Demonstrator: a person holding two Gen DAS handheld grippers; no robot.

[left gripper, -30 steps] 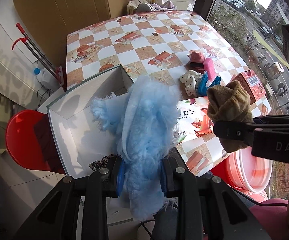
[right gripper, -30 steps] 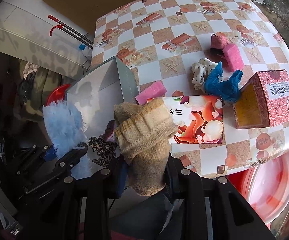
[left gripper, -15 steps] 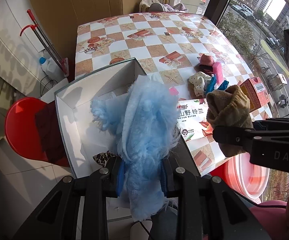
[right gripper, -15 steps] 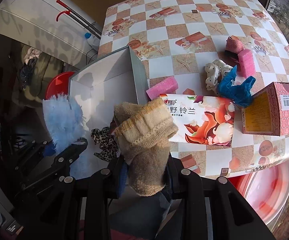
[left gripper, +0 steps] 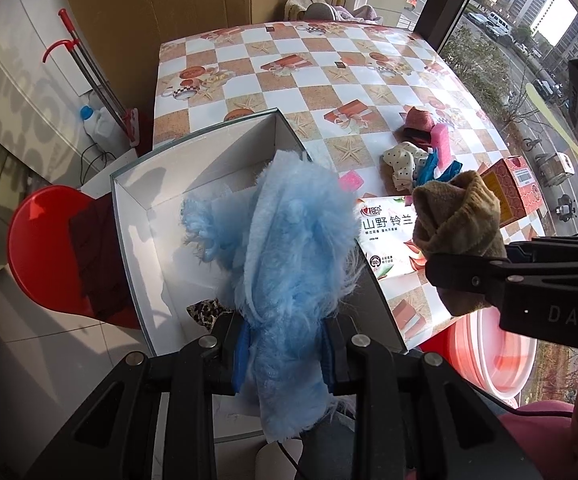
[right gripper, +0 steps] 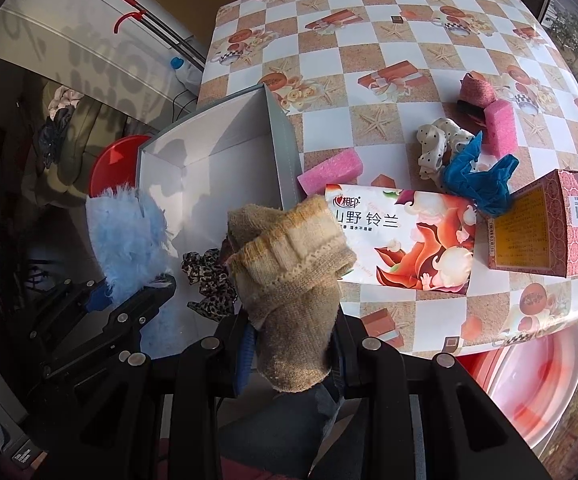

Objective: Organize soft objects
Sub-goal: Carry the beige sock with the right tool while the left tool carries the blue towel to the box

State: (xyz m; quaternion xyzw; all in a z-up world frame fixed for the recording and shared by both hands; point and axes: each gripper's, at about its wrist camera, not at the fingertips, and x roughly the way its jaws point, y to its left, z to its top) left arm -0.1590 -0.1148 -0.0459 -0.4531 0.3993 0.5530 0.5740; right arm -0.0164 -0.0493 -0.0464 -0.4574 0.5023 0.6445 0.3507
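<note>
My left gripper [left gripper: 285, 354] is shut on a fluffy light-blue cloth [left gripper: 289, 256] and holds it above the open white box [left gripper: 141, 248]; the cloth also shows in the right wrist view [right gripper: 125, 240]. My right gripper [right gripper: 293, 354] is shut on a tan knitted sock [right gripper: 293, 276], held above the box's right wall [right gripper: 285, 152]; the sock also shows in the left wrist view [left gripper: 459, 224]. A leopard-print scrunchie [right gripper: 209, 280] lies inside the box. On the table lie a pink sponge [right gripper: 331, 170], a dotted white scrunchie [right gripper: 435, 144], a blue cloth [right gripper: 477, 180], a second pink sponge [right gripper: 499, 128] and a dark red knit piece [right gripper: 477, 90].
A flat tissue pack [right gripper: 405, 240] and a red carton [right gripper: 545, 224] lie near the checkered table's front edge [right gripper: 449, 344]. A red stool [left gripper: 45, 248] stands left of the box, pink basins [right gripper: 529, 396] below the table, a mop [left gripper: 89, 76] by the wall.
Both grippers have drawn back and up from the table with their loads still held. The box and table items have not moved.
</note>
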